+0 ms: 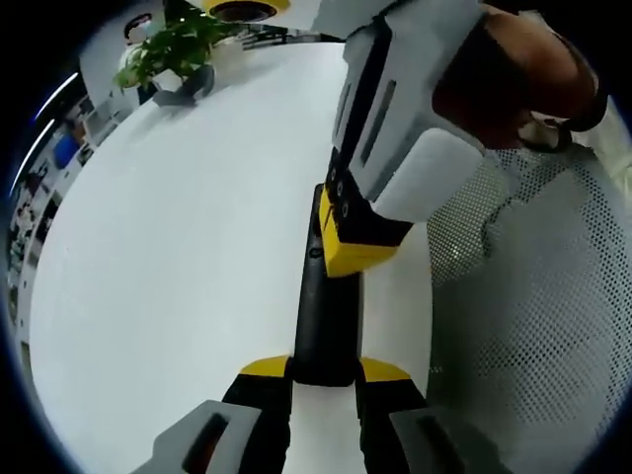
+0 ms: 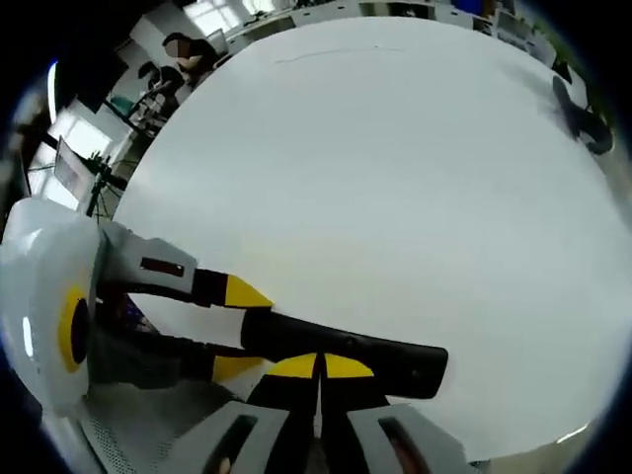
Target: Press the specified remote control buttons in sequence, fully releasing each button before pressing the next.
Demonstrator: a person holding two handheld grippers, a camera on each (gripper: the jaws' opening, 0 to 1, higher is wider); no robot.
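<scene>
Remote control (image 1: 324, 316): one, black, slim, lying flat on the white worktop (image 1: 188, 257). In the left gripper view its long axis runs straight away from the camera, near end between the yellow-tipped fingers (image 1: 265, 368) of the left gripper (image 1: 324, 370), which are closed on it; far end reaches toward the right gripper (image 1: 341, 237). In the right gripper view the remote control (image 2: 346, 354) lies crosswise, one end to the right, the other held at left by the left gripper (image 2: 232, 331). The right gripper (image 2: 318, 367) has its yellow fingers (image 2: 291, 366) shut together, tips set down on the remote's top face. Potted plant (image 1: 173, 54): one, green, at the far left of the worktop. White mesh chair back (image 1: 533, 326): one, to the right of the worktop edge. A person's hand (image 1: 513, 69) grips the right gripper's body.
</scene>
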